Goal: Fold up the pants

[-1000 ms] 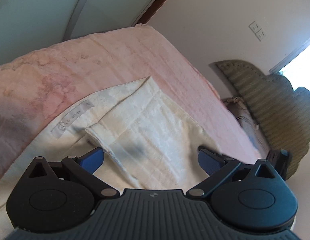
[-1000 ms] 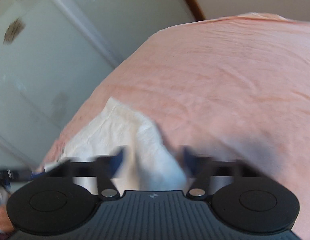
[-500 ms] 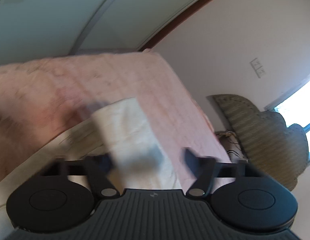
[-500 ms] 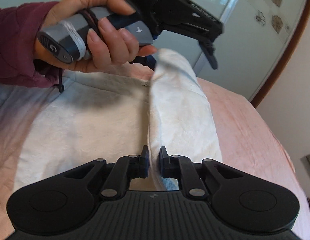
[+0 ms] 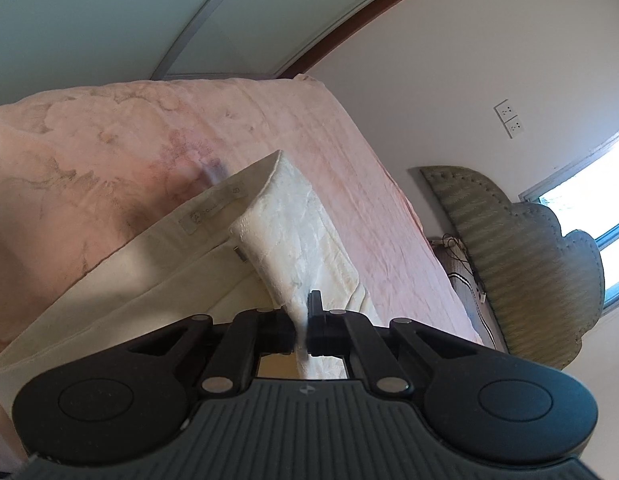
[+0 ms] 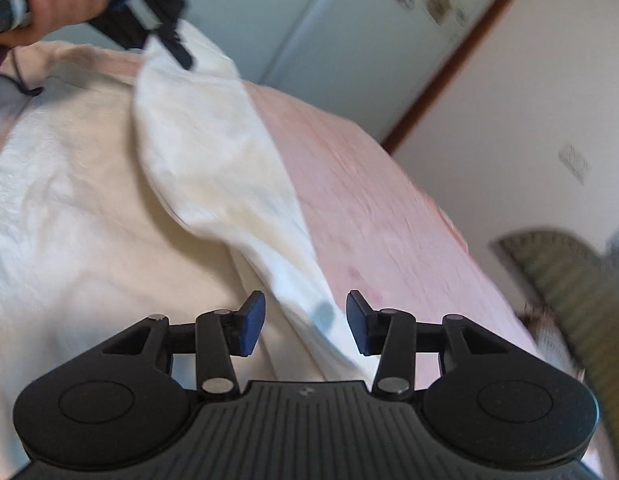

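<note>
While the cream pants (image 5: 293,236) lie spread on the pink bed, both claws sit at one long edge of them
Pants: cream fabric flat on the bed cover, one side lifted into a raised fold that runs from 6 o'clock up toward 11 o'clock in the right wrist view; a sewn label (image 5: 213,210) shows inside the waistband in the left wrist view
Left claw (image 5: 303,330): jaws pressed together on a pinch of the pants' edge at 6 o'clock of its own view, the cloth rising from the pinch toward 12 o'clock; they have just been closing, with the fabric between them
Right claw (image 6: 305,322): blue pads (image 6: 251,322) standing partly apart, having just been opening; the folded edge of the pants lies between and below them, and neither pad presses on it
Hand (image 6: 55,8): at 11 o'clock of the right wrist view, wrapped round the left claw's handle, blurred, with a dark red sleeve at the picture's edge
Bed (image 5: 337,152): pink cover (image 6: 373,200) under the pants, bare along their 3 o'clock side
Headboard (image 5: 521,248): green, padded, at 3 o'clock beside the bed
Wall socket (image 5: 509,118): double plate at 2 o'clock on the pale wall
</note>
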Demonstrator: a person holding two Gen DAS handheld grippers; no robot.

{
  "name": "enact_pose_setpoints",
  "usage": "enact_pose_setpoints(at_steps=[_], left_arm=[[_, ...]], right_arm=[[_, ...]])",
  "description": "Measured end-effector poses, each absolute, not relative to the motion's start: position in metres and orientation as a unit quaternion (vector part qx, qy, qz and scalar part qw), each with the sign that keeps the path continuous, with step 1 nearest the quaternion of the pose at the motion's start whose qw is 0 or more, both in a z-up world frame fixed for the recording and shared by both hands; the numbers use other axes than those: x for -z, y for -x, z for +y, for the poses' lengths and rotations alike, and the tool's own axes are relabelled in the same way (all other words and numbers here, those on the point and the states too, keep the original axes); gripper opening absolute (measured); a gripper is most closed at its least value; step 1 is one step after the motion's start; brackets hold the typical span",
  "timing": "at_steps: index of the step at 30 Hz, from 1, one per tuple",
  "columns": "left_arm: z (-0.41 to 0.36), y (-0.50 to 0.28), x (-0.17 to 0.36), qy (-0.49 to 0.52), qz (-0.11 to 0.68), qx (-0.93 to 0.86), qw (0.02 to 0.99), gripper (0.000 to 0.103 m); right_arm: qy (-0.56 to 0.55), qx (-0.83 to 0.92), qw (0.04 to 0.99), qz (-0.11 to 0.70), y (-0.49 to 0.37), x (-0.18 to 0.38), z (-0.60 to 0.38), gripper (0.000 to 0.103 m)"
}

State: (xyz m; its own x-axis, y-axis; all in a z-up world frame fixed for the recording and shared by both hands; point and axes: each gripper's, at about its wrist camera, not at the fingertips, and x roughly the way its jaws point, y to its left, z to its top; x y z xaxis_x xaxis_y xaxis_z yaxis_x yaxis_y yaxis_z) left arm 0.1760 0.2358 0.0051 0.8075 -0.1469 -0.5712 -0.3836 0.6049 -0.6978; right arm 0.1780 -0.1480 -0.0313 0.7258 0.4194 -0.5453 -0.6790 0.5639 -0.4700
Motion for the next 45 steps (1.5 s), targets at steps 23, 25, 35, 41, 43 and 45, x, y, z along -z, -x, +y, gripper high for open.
enact_pose_setpoints(at_steps=[23,25,35,41,43,45], left_arm=[[0.254,-0.088,0.026,0.434,0.373,-0.093,0.815,0.002],[0.257,-0.084,0.022,0.441,0.362,-0.09,0.817,0.003],[0.246,-0.083,0.02,0.378,0.364,-0.125,0.842,0.024],[0.237,-0.064,-0.03,0.305,0.341,-0.184,0.87,0.039],[0.225,-0.058,-0.049,0.264,0.312,-0.207,0.889,0.053],[0.209,-0.06,-0.062,0.238,0.292,-0.204,0.903,0.054]], right_arm=[[0.289,-0.38,0.841,0.253,-0.056,0.047,-0.181,0.004],[0.281,-0.378,0.844,0.258,-0.052,0.051,-0.182,0.004],[0.226,-0.372,0.852,0.292,-0.051,0.066,-0.184,0.004],[0.096,-0.39,0.864,0.302,-0.052,0.042,-0.228,0.009],[0.038,-0.36,0.884,0.295,-0.057,0.037,-0.253,0.01],[-0.003,-0.331,0.889,0.316,-0.064,0.043,-0.275,0.012]])
